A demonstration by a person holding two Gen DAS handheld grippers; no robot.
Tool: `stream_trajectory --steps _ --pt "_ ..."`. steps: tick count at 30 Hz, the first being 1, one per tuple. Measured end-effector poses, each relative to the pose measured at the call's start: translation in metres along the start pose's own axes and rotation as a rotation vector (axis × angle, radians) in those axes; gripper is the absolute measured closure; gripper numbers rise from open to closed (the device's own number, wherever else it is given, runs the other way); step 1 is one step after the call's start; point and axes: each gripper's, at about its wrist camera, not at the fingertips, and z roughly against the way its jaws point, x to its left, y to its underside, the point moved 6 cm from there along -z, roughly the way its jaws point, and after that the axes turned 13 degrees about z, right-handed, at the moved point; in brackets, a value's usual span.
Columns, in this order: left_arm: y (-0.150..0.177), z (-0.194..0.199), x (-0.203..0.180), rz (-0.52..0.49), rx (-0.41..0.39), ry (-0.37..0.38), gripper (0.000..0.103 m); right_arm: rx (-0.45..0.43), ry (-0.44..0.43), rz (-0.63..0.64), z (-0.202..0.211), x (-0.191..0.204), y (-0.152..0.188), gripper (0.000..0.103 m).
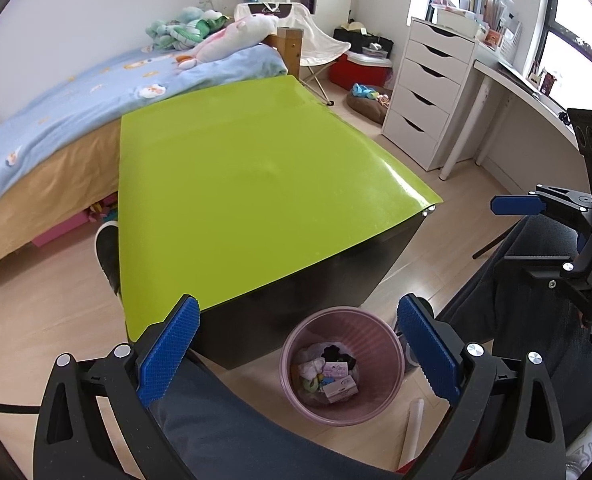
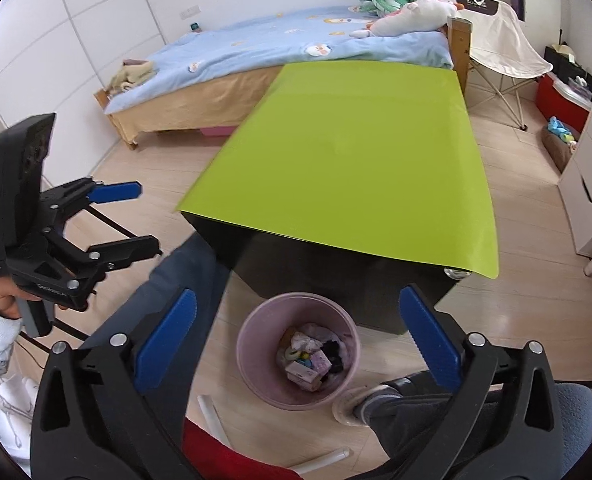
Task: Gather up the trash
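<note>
No text reads clearly — faint lettering on the left tongs (image 2: 132, 220) body and small boxes in the bin (image 2: 256, 320) stays illegible.

trash (image 2: 309, 358) in the pink bin (image 2: 256, 354) too jumbled to identify.

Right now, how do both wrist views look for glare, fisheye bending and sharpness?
Left wrist view: window glare streaks the glossy lime-green tabletop near its right corner; windows blow out white; edges bow; dark vignette corners. Right wrist view: softer sheen on the tabletop, straight wardrobe lines curve; pink ribbed plastic waste bin sharp in both.
</note>
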Motion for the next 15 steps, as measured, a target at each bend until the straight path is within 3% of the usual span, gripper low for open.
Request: stream_trajectory --steps 9,15 --pt "-0.004 0.002 0.002 0.005 -0.013 -0.005 0.008 0.022 0.017 -0.031 -0.002 -0.005 -0.001 0.003" --pt "-0.013 0.006 0.004 0.013 -0.036 -0.008 0.008 -0.012 0.043 -0.042 0.005 -0.012 -0.014 0.003"
